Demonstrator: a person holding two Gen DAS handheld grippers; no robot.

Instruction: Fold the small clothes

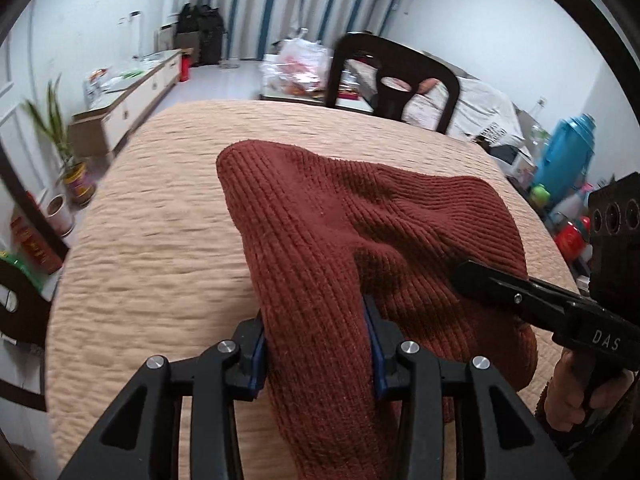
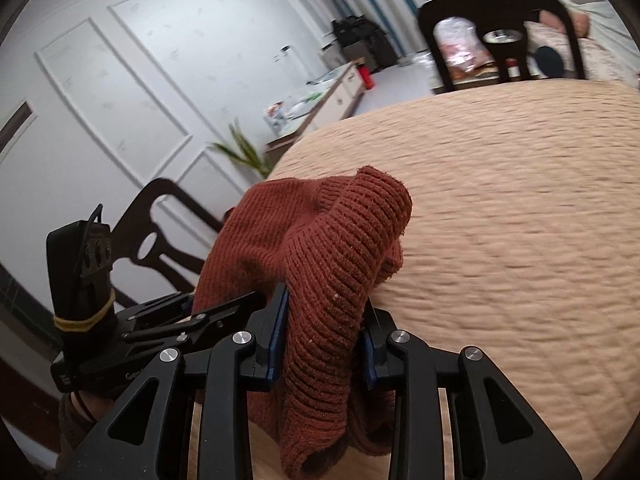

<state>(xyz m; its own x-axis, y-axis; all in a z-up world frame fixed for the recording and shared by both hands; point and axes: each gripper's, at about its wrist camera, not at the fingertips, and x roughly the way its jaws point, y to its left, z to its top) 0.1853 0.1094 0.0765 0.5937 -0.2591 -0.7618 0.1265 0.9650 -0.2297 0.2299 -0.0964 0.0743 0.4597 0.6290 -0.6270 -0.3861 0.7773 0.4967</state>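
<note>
Presently both the left gripper (image 1: 318, 344) and right gripper (image 2: 324, 340) stand clamped on bunched edges of the rust knitted garment (image 1: 320, 216), lifted over the quilted table (image 1: 160, 200) — uneven pulling could skew the fold, since thick knit slips easily.

White panelled wall (image 2: 120, 80), striped curtains (image 1: 288, 0), dark chair (image 1: 392, 80).

Tabletop (image 1: 152, 208) open ahead — dark chair (image 1: 400, 80) apparently blocks its far edge.
</note>
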